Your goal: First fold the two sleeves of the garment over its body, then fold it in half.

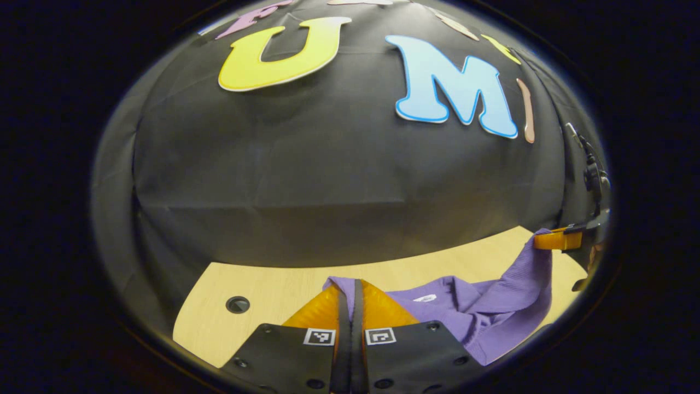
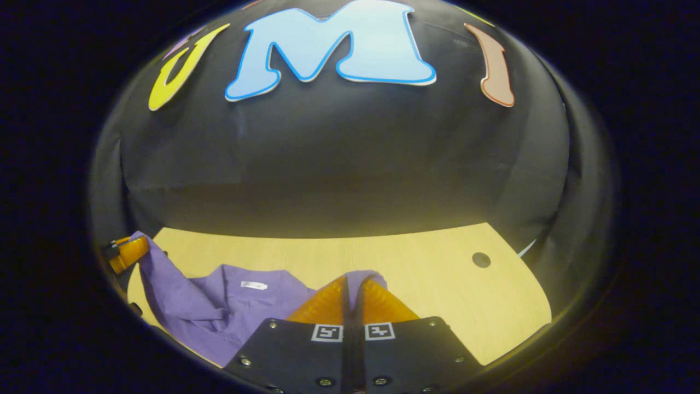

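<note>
Holding one purple garment (image 1: 481,312) lifted off the wooden table (image 2: 426,273), both grippers pinch cloth corners: left gripper (image 1: 350,287) clamped on its edge, right gripper (image 2: 351,284) likewise. Bare tabletop lies ahead of each, two round holes near the edges. Garment sags, rumpled, white neck label showing.

Both gripper views are looking low across the table (image 1: 262,284), sharing the purple garment (image 1: 492,312) from opposite sides.
</note>
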Available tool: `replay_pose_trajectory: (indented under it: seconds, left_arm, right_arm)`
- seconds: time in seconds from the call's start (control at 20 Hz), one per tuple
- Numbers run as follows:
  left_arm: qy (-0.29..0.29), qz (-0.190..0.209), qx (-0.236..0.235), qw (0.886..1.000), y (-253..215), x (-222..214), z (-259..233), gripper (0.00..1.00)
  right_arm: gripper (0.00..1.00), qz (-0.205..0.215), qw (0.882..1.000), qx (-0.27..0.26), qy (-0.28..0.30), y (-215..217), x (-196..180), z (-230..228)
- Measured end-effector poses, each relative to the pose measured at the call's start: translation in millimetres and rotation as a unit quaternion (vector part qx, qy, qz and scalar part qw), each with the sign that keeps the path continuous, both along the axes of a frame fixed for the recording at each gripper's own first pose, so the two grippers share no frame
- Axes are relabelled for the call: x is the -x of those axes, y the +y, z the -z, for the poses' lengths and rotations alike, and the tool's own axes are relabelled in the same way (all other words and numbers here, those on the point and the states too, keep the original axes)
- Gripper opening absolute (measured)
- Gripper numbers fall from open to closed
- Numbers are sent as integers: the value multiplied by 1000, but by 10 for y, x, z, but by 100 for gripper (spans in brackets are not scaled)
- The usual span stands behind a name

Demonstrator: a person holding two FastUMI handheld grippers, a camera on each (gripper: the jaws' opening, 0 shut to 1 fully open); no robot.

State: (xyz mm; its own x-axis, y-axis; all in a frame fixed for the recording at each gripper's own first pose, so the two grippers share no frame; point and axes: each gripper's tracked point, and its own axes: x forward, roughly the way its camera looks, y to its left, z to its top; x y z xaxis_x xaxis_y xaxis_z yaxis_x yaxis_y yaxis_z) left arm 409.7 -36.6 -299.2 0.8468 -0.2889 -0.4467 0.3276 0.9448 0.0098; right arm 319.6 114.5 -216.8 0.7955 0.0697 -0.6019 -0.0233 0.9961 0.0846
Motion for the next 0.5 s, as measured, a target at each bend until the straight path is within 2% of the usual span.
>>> replay_pose_trajectory:
  seconds: [0.15,0.2,0.35,0.45,0.5]
  left_arm:
    - [10,-13,-6,1000,18,-25,142,9]
    - [14,-17,-7,1000,19,2,159,11]
    - [23,-16,-4,1000,-41,104,120,20]
    - [10,-21,-16,1000,-17,127,43,36]
    - [4,-19,-17,1000,-35,170,-35,34]
  right_arm:
    - [0,-13,1000,24,7,37,3,94]
    - [4,-18,999,30,7,40,16,90]
    - [9,-34,999,34,6,88,61,57]
    - [10,-45,998,42,-1,83,102,-17]
    - [10,-50,998,49,-7,77,135,-56]
